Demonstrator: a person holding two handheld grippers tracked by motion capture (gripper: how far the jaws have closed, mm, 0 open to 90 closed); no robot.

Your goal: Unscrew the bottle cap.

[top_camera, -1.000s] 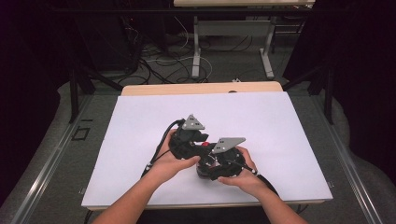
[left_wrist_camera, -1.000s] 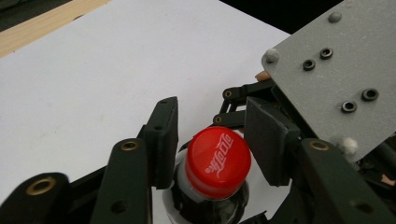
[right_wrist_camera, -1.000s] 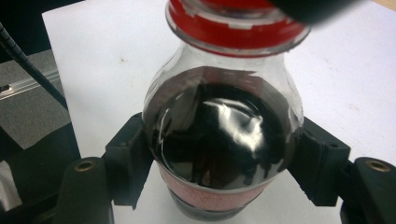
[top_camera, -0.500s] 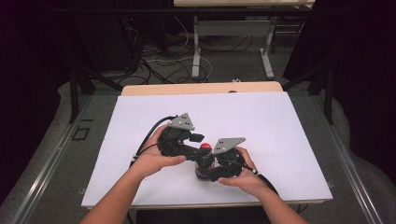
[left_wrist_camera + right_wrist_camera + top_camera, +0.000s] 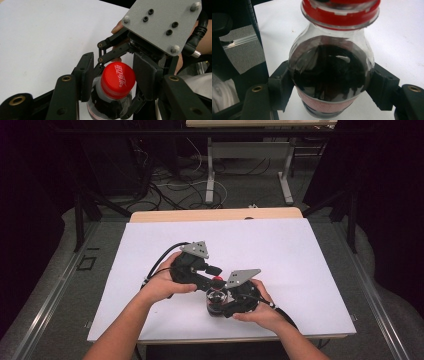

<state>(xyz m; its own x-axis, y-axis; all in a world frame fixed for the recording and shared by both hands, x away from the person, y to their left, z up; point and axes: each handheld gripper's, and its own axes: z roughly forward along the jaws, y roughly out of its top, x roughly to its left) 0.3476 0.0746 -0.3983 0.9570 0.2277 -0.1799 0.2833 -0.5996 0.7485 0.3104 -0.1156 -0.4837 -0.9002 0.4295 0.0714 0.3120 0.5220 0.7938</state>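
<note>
A small clear bottle of dark cola with a red cap stands near the front of the white table. My right gripper is shut on the bottle's body, one pad pressed on each side. My left gripper straddles the cap from above. Its jaws are open, close on both sides of the cap with a thin gap at the left pad. In the high view the bottle sits between the left gripper and the right gripper, with both hands close together.
The right gripper's grey three-cornered plate hangs just beyond the cap in the left gripper view. A wooden strip edges the table's far side. Cables and table legs lie on the floor behind.
The left gripper pulled away to the left half a second ago and has come back over the bottle's cap. The right gripper has kept hold of the bottle in about the same place.
</note>
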